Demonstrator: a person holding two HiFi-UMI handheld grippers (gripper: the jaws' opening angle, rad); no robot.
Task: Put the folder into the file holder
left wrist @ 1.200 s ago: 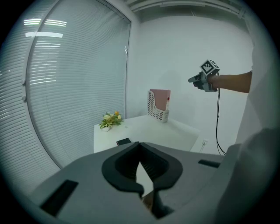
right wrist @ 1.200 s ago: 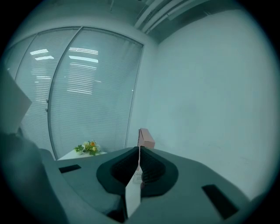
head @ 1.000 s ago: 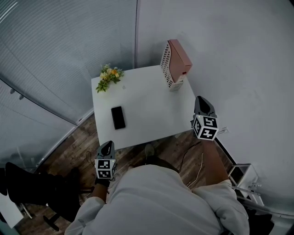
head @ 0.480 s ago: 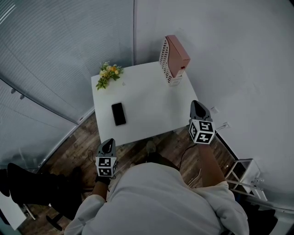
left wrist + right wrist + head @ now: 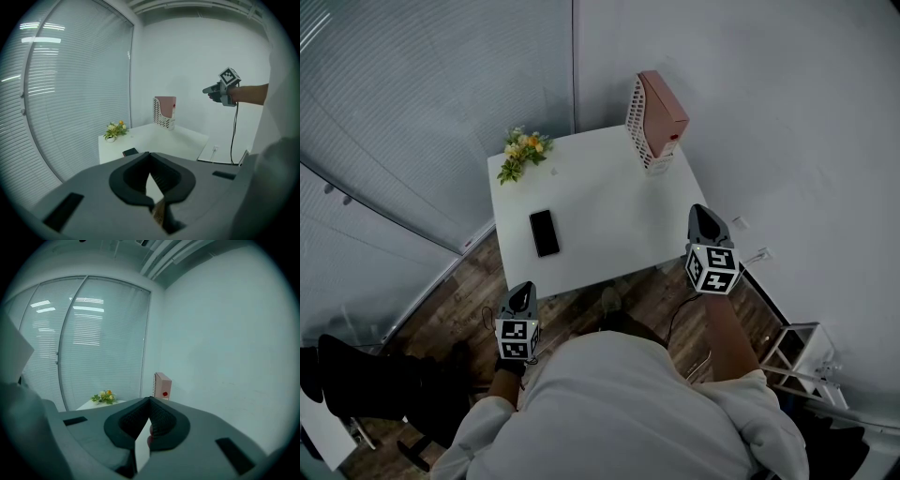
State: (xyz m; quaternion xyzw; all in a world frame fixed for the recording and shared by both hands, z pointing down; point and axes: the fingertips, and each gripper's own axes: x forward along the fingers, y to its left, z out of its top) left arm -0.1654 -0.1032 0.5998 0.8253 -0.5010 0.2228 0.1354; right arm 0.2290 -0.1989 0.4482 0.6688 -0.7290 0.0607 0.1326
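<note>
1. Head view: the pink folder stands upright inside the white perforated file holder, at the far right corner of the white table. Nothing grips it. It appears fully seated, so the task looks finished.
2. The holder sits close to the wall with its open side facing the person, probably so a folder can slide in from the near side.
3. The right gripper hangs off the table's near right edge, well apart from the holder. Its jaws are pressed together with nothing between them, which suits a tool that has no more to carry.
4. The left gripper is held low, just off the near left corner above the wooden floor. Its own view shows the jaw tips meeting, and it holds nothing. It seems parked out of the way, since one gripper can do this job.
5. A black phone lies flat on the left half of the table, and a small pot of flowers stands at the far left corner. Both are well apart from the holder and play no part in the task.
</note>
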